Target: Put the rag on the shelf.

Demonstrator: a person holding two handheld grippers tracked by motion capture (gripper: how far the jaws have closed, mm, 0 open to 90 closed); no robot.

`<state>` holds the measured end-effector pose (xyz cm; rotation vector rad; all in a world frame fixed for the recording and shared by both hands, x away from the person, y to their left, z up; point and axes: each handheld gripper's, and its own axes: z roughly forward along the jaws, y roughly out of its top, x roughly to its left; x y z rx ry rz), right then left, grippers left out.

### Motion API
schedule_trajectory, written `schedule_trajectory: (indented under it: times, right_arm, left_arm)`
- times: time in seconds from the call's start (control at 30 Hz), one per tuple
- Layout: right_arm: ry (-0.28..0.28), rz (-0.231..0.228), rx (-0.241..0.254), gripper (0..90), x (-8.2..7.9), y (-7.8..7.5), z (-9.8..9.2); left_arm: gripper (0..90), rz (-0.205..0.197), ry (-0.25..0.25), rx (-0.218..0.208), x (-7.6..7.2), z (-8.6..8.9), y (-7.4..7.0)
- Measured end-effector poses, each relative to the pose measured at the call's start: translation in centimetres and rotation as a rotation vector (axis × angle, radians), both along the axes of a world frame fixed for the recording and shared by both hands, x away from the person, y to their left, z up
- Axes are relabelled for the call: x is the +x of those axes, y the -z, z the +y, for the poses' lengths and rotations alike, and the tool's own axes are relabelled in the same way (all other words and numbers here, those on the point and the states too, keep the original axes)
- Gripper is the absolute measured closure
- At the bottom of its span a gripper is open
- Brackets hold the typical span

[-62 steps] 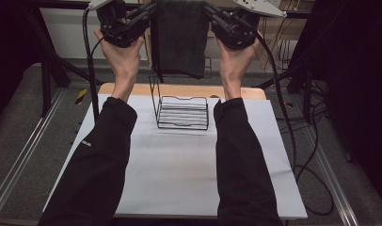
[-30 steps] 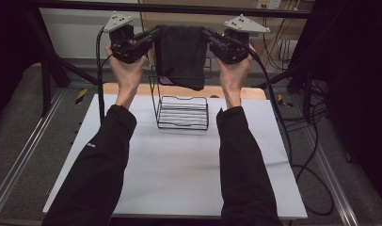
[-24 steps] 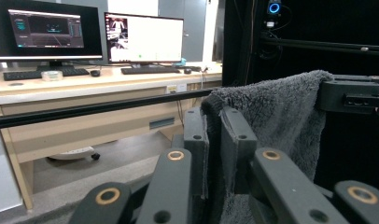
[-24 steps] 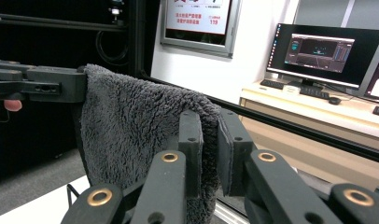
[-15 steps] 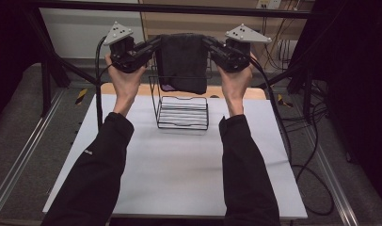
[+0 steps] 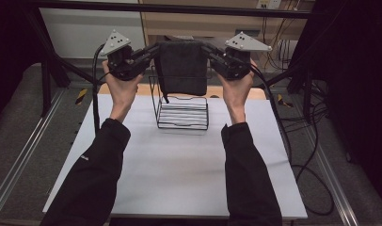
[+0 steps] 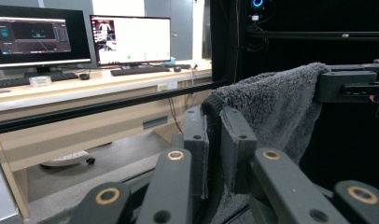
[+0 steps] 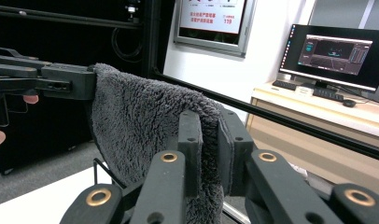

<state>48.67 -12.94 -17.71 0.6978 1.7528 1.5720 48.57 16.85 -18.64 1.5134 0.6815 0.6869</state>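
Note:
A dark grey fluffy towel (image 6: pixel 182 66) hangs stretched between both grippers, above a black wire rack (image 6: pixel 182 112) on the white table. My left gripper (image 6: pixel 154 48) is shut on the towel's left top corner, and my right gripper (image 6: pixel 207 48) is shut on its right top corner. In the left gripper view the towel (image 7: pixel 276 105) is pinched between the jaws of my left gripper (image 7: pixel 214 140), with the other gripper (image 7: pixel 351 86) holding the far corner. In the right gripper view the towel (image 8: pixel 136 126) sits in my right gripper (image 8: pixel 210 144). The towel's lower edge hangs within the rack's upright back frame.
The white tabletop (image 6: pixel 179 160) lies open in front of the rack. A black frame bar (image 6: pixel 179 8) runs across the back. Cables (image 6: pixel 297 141) trail off the right side. A desk with monitors (image 7: pixel 80 35) stands beyond the table.
Both grippers have come down and toward the rack with the towel still held between them; the towel's lower edge now reaches the rack's top.

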Motion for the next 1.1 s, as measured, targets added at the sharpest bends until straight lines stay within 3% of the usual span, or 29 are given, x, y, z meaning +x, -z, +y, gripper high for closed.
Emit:
schedule_trajectory:
  times: [0.7, 1.1]
  right_arm:
    - [0.0, -0.032, -0.052, 81.3, -2.1, 0.8, 0.6]
    - [0.006, 0.005, -0.045, 81.3, -2.8, 1.2, 0.6]
  left_arm:
    - [81.2, -0.01, 0.0, 0.012, -1.3, 0.5, 1.3]
    - [81.2, 0.003, 0.009, 0.003, -2.0, 0.5, 1.9]
